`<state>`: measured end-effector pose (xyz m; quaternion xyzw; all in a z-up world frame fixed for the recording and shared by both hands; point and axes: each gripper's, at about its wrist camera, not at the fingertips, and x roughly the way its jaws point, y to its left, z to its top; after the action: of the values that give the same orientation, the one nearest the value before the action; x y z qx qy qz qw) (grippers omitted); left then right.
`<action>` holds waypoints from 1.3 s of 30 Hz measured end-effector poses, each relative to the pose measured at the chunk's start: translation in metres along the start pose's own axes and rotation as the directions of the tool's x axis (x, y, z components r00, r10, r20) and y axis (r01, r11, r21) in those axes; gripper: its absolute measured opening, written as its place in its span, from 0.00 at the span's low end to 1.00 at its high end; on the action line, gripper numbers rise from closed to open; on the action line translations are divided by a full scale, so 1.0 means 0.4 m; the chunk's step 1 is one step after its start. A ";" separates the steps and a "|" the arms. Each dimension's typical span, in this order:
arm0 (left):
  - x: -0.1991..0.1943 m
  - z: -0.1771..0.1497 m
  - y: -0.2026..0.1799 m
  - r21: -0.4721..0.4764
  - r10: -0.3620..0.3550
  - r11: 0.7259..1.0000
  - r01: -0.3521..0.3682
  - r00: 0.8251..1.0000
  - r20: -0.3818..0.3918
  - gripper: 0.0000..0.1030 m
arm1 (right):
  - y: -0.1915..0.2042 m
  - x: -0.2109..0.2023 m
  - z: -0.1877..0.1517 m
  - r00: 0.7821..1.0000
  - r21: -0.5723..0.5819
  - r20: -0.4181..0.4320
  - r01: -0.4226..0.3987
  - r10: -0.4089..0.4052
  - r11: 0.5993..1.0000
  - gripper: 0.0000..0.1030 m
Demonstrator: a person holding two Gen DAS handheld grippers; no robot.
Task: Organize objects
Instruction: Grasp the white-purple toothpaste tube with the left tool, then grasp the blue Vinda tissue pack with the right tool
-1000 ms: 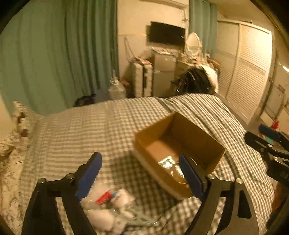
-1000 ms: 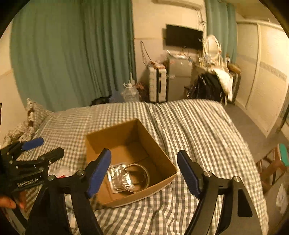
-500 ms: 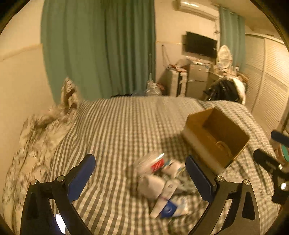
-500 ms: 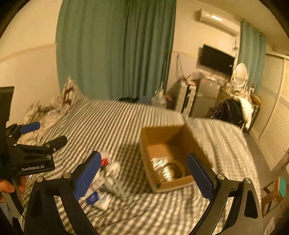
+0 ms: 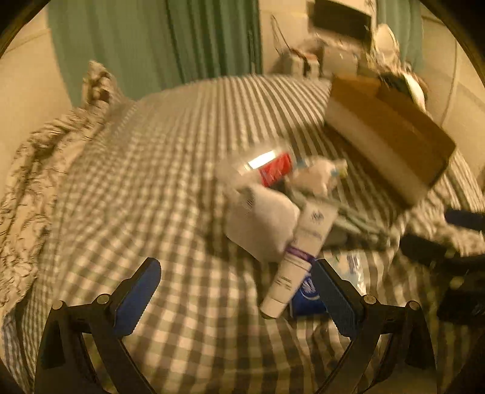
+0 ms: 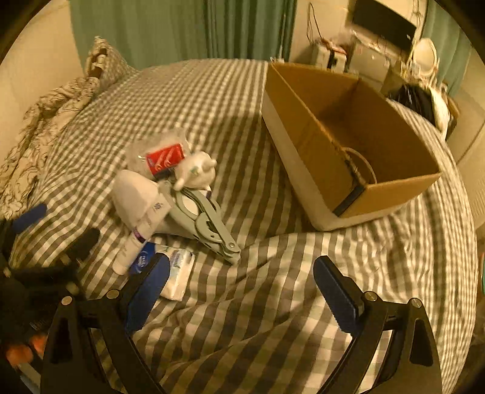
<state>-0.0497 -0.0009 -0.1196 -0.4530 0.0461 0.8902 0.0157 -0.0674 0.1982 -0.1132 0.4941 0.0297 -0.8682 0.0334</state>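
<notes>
A pile of small items lies on the checked bed: a white tube (image 5: 300, 251) (image 6: 133, 245), a white pouch (image 5: 260, 224) (image 6: 136, 197), a red packet in clear wrap (image 5: 272, 168) (image 6: 165, 157), a white plush toy (image 6: 197, 172), grey folding tongs (image 6: 206, 221) and a tissue pack (image 6: 178, 272). An open cardboard box (image 6: 394, 194) (image 5: 388, 136) stands to the right of the pile; it holds a ring-shaped item (image 6: 360, 163). My left gripper (image 5: 239, 300) is open and empty, just short of the pile. My right gripper (image 6: 242, 291) is open and empty above the blanket, right of the pile.
A rumpled patterned duvet (image 6: 45, 115) and a pillow (image 6: 103, 63) lie at the bed's left. Green curtains (image 6: 182, 30), a TV (image 6: 382, 21), suitcases and cluttered furniture stand beyond the bed. The left gripper shows at the left edge of the right wrist view (image 6: 45, 242).
Both grippers have swung down and closer to the pile of items on the bed. The box now sits to the right in both views. Both jaws stay open.
</notes>
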 end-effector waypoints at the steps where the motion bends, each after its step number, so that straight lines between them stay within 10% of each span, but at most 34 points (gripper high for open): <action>1: 0.016 -0.001 -0.007 0.016 -0.004 1.000 0.004 1.000 -0.024 0.96 | -0.009 0.003 0.001 1.000 0.010 -0.002 -0.006 0.006 1.000 0.93; 7: 0.106 -0.002 -0.037 0.035 -0.143 0.988 0.151 0.975 -0.172 0.73 | -0.027 0.030 0.009 0.999 0.061 -0.039 -0.033 0.036 0.998 0.93; 11: 0.112 -0.003 -0.046 0.024 -0.250 0.966 0.259 0.950 -0.187 0.30 | -0.026 0.041 0.011 0.998 0.071 -0.048 -0.030 0.034 0.997 0.93; 26: -0.088 -0.008 0.108 -0.050 -0.164 0.985 0.165 0.986 0.032 0.21 | 0.092 0.027 -0.005 0.999 -0.049 -0.037 -0.030 0.028 0.998 0.93; 39: -0.001 -0.048 0.142 -0.098 -0.141 0.986 0.134 0.988 -0.069 0.21 | 0.215 0.178 -0.042 0.984 -0.136 -0.179 -0.025 0.000 0.990 0.93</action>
<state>-0.0381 -0.0592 -0.1267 -0.4885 -0.0261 0.8705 0.0542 -0.0816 0.1121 -0.1845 0.5668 0.0891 -0.8160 0.0699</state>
